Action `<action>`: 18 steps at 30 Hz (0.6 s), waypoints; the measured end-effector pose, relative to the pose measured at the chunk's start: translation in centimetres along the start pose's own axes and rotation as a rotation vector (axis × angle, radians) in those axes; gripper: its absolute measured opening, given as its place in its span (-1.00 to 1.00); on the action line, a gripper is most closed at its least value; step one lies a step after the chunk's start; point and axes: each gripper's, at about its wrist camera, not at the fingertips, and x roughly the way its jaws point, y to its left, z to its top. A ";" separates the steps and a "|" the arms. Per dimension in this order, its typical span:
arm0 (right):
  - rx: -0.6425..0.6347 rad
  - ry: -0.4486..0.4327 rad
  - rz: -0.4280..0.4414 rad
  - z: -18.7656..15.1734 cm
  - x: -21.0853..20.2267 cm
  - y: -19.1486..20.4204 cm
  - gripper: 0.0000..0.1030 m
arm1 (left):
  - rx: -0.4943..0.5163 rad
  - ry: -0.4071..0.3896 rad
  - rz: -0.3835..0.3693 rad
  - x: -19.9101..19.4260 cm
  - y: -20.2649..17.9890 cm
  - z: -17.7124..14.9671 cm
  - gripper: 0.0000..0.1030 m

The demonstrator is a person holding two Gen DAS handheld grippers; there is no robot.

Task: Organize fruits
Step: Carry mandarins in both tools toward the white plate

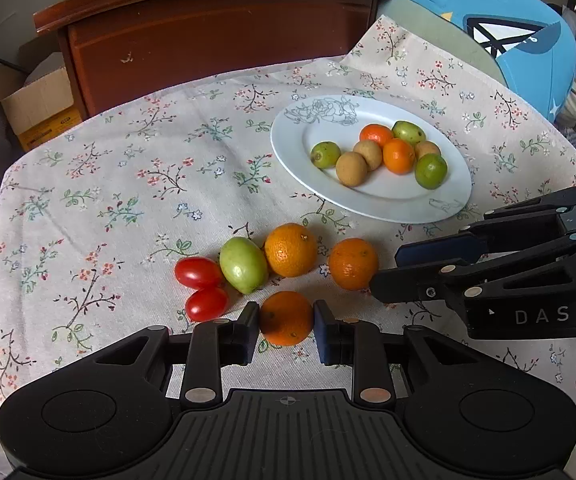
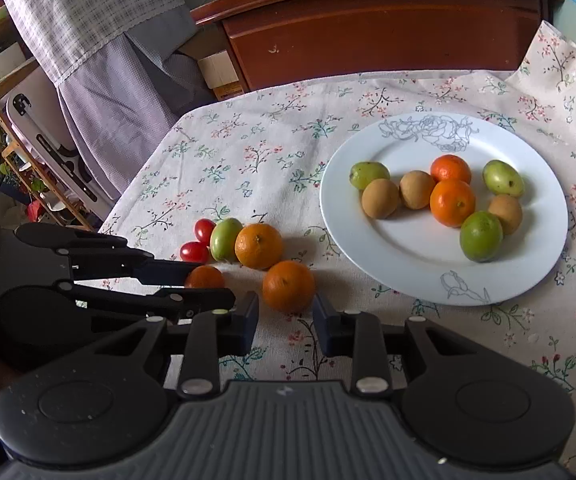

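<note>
L gripper (image 1: 286, 312): fingers clamped on a round orange citrus fruit (image 1: 286, 318), dark pads flat vs both its sides; fruit sits on the floral-print cream tablecloth (image 1: 128, 160), nearest of the loose bunch.

R gripper (image 2: 286, 304): fingers drawn close, narrow gap, nothing btwn pads. A second loose orange citrus (image 2: 288, 286) lies right at its tips; touching or not, can't tell.

Other loose fruit, tight cluster just past the L gripper: third orange citrus (image 1: 291, 250), oval pale-green fruit (image 1: 243, 265) touching it, two red cherry tomatoes (image 1: 198, 273) (image 1: 207, 303) on the far left side.

White oval plate w/ grey line-drawn flowers (image 1: 368, 204) stands beyond the cluster, to the right, well inside the cloth. On it: 3 green fruits, 3 tan-brown round ones, 2 small oranges, bunched toward the right half. Near and left parts of the plate bare.

Open room: wide bare cloth left of & behind the cluster, up to the table's rounded left edge where the cloth drops off. Far edge butts vs a dark red-brown wooden cabinet (image 1: 216, 40); open cardboard box (image 1: 40, 100) on the floor left of it. The two grippers sit close side by side, R tips near the L's right finger.
</note>
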 end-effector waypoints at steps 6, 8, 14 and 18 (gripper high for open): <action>0.032 -0.013 0.016 0.1 0.1 -0.3 -0.31 | -0.020 0.000 0.014 -0.3 0.5 -0.1 -0.49; 0.023 -0.017 0.011 0.2 0.3 -0.1 -0.31 | -0.028 -0.002 0.013 -0.4 0.7 -0.2 -0.49; 0.003 -0.010 -0.012 0.1 1.6 0.2 -0.30 | -0.034 0.000 0.018 -0.4 0.8 -0.3 -0.49; 0.009 -0.013 -0.025 -0.1 1.9 0.1 -0.32 | -0.030 -0.006 0.016 -0.5 0.6 -0.2 -0.49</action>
